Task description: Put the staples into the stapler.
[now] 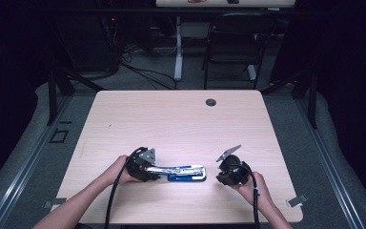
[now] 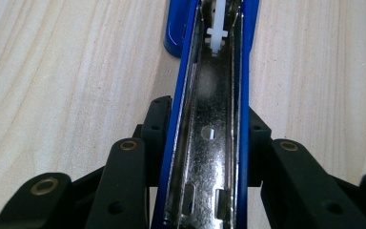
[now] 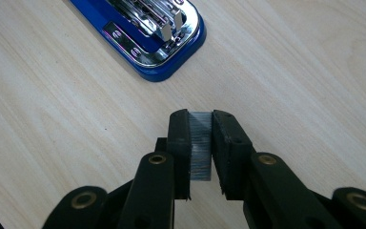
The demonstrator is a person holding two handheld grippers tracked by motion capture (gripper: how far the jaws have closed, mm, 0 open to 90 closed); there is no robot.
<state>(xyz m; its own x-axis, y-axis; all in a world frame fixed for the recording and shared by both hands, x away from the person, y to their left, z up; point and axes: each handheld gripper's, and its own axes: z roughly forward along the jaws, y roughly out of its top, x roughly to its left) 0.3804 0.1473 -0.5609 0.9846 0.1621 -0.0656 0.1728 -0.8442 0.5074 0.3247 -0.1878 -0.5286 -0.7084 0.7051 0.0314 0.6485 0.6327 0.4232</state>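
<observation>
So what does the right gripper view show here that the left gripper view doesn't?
Right gripper view: the right tongs shut on a strip of staples, and the front end of the blue stapler lying apart from them. Left gripper view: the left tongs clamped on the stapler's opened top arm, with the empty metal channel and its white pusher exposed. Both: the stapler and the light wooden table.

high view: above, facing forward-down, far | gripper views: close, along jaws | shared: stapler (image 1: pixel 186 172), table (image 1: pixel 171 119)
</observation>
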